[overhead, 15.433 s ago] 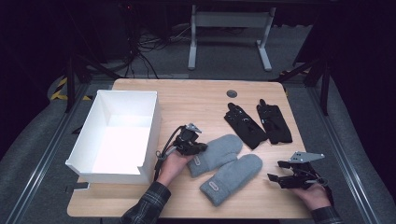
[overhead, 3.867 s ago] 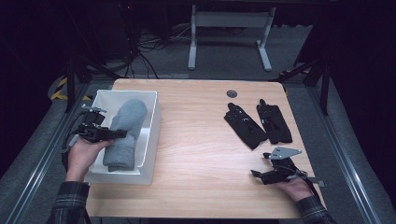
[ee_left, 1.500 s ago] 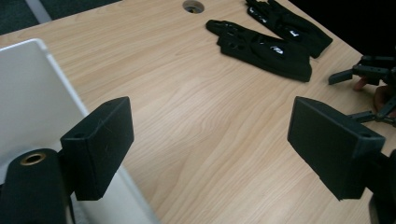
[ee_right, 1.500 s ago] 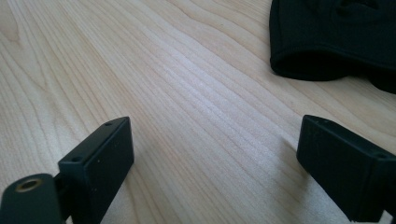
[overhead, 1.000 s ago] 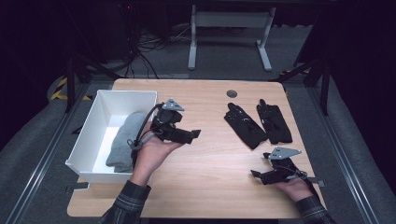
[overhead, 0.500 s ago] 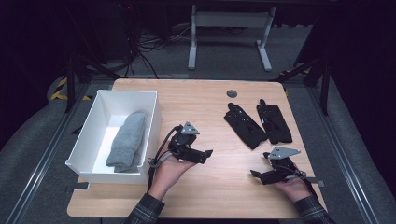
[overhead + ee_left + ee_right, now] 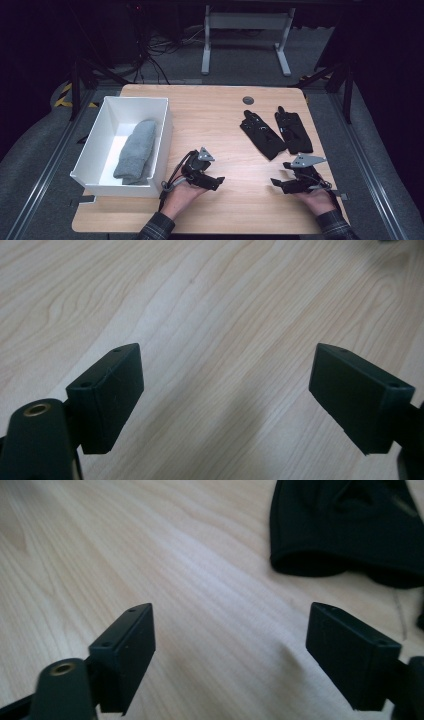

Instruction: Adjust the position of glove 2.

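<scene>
- Resting low over the near middle of the wooden table point(image 7: 220, 115), just right of the box: left gripper point(image 7: 216, 182), jaws wide, nothing between them; the left gripper view point(image 7: 225, 405) has bare wood grain in the gap.
- Right gripper point(image 7: 278, 184): near right of the table, just short of the black gloves; jaws apart with nothing between them, having just been closing a little. The right gripper view point(image 7: 227, 660) has wood in the gap.
- Black gloves, pair: left black glove point(image 7: 262, 134) and right black glove point(image 7: 292, 131), flat side by side on the right half of the table, fingers pointing far, cuffs near. A cuff opening point(image 7: 345, 535) lies beyond the right gripper's jaws, apart from them.
- Grey mittens point(image 7: 136, 151): stacked lengthwise inside the white box point(image 7: 165, 125), towards its right wall.
- White box: open-topped, at the left of the table, well apart from the black gloves.
- Grey round grommet point(image 7: 248, 100): in the table top at the far edge, beyond the gloves.
</scene>
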